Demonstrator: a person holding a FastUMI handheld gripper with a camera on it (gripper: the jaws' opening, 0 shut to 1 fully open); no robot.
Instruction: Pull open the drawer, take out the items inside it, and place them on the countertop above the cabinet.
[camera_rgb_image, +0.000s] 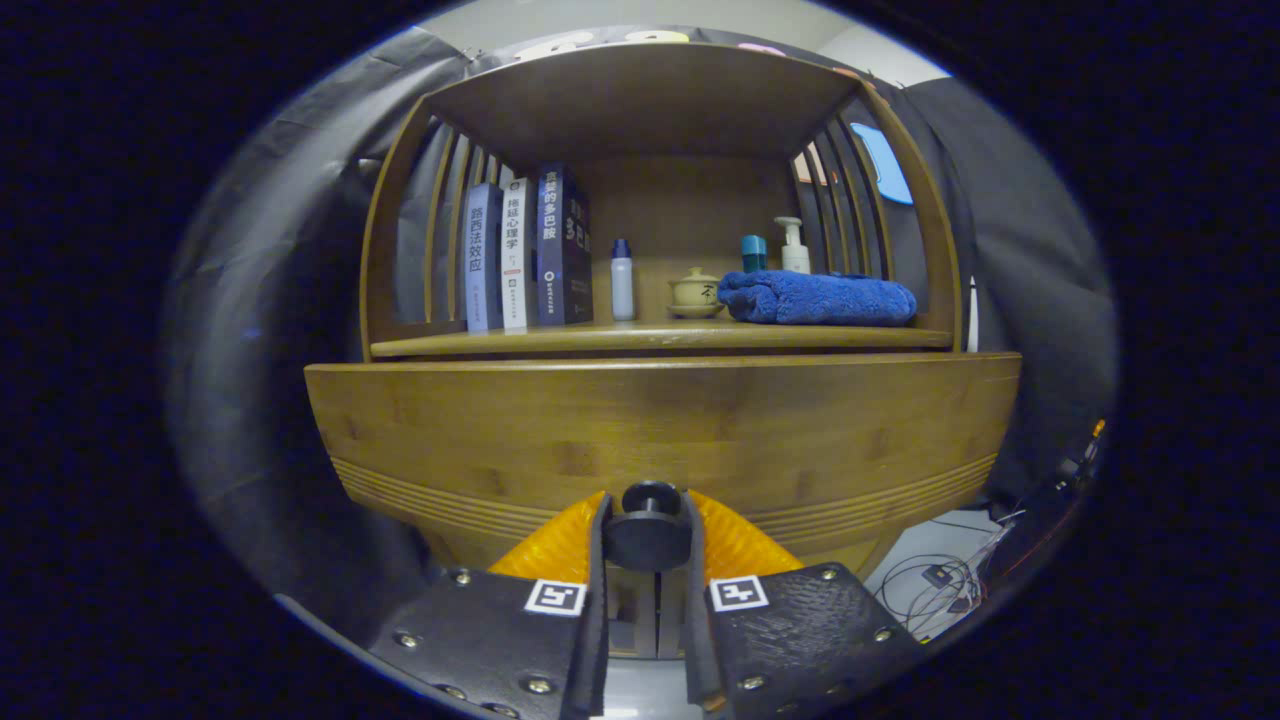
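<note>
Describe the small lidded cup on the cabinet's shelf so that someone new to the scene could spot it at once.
Start at the wooden cabinet, whose drawer knob the hand-held gripper is clamped on. On the shelf above, look between the white bottle and the folded blue towel. The lidded cup sits there on a saucer, pale and squat, unlike its tall neighbours.

The tongs (648, 540) clamp both fingers on the dark round knob (648, 527) of the wooden drawer (660, 430). On the table (660, 338) above stand books (525, 250), a small bottle (622, 280) and a folded blue towel (815, 298).
</note>
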